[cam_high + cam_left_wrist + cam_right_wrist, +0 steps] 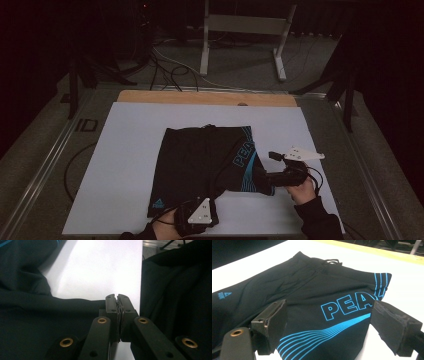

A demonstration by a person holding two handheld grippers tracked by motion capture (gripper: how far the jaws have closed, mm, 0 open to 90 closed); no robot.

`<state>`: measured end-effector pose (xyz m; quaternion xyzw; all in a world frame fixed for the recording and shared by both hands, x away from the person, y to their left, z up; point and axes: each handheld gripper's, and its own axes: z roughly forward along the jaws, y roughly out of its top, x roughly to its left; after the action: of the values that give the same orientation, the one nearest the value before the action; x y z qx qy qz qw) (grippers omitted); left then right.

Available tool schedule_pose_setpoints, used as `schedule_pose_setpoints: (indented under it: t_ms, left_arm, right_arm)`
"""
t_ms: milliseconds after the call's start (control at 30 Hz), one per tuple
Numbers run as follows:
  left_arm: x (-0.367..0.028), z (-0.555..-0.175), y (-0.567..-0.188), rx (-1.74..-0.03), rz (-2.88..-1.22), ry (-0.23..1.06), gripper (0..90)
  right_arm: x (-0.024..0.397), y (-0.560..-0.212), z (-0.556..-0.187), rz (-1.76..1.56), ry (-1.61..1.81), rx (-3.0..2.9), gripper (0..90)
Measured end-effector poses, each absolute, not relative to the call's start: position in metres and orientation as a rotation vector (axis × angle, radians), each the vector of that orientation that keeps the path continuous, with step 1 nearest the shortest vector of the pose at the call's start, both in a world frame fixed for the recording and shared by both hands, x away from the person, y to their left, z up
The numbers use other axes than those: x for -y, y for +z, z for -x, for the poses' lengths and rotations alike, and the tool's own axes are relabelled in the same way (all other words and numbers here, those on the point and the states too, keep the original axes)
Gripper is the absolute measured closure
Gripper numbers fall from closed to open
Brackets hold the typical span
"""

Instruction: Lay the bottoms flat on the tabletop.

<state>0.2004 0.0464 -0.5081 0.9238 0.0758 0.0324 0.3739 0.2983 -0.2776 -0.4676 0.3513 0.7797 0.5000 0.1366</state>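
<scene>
Black shorts [205, 165] with blue "PEAK" lettering and blue stripes lie flat on the white sheet [130, 150]. My left gripper [211, 200] is at the near hem, between the two legs. In the left gripper view its jaws are pressed together [117, 296], and the edge of the dark fabric [30, 322] runs into the closed pads. My right gripper [262, 175] is at the near right corner of the shorts. In the right gripper view it stands open [328, 315], with the striped leg [312, 290] lying between the jaws and untouched by the pads.
The sheet covers a wooden table whose far edge [200, 97] shows bare. A metal frame [240, 25] and loose cables [170, 70] stand on the floor behind. Black stands [345, 95] flank the table's far corners.
</scene>
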Motion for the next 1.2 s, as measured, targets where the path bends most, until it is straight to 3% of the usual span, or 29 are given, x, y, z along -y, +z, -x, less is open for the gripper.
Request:
schedule_pose_setpoints:
  t_ms: [233, 367, 433, 633, 800, 900, 1200]
  left_arm:
    - [-0.048, -0.204, -0.514, -0.185, -2.37, 0.045, 85.3]
    - [-0.047, -0.205, -0.506, -0.205, -2.311, 0.061, 62.2]
    - [-0.048, -0.21, -0.497, -0.205, -2.304, 0.074, 56.4]
    - [-0.041, -0.227, -0.477, -0.254, -2.257, 0.143, 55.6]
    - [-0.03, -0.243, -0.485, -0.315, -2.299, 0.164, 55.3]
    - [-0.021, -0.248, -0.491, -0.322, -2.321, 0.174, 55.4]
    - [-0.005, -0.265, -0.505, -0.344, -2.404, 0.28, 58.1]
  right_arm:
    - [0.277, -0.468, -0.298, -1.011, 1.443, -2.263, 15.0]
    - [0.277, -0.467, -0.298, -0.997, 1.457, -2.281, 15.0]
    - [0.275, -0.466, -0.297, -0.966, 1.453, -2.304, 14.5]
    - [0.271, -0.461, -0.291, -0.901, 1.454, -2.328, 14.4]
    - [0.267, -0.463, -0.283, -0.814, 1.498, -2.449, 16.0]
    - [0.267, -0.468, -0.275, -0.757, 1.471, -2.489, 25.5]
    - [0.273, -0.5, -0.261, -0.746, 1.29, -2.639, 35.2]
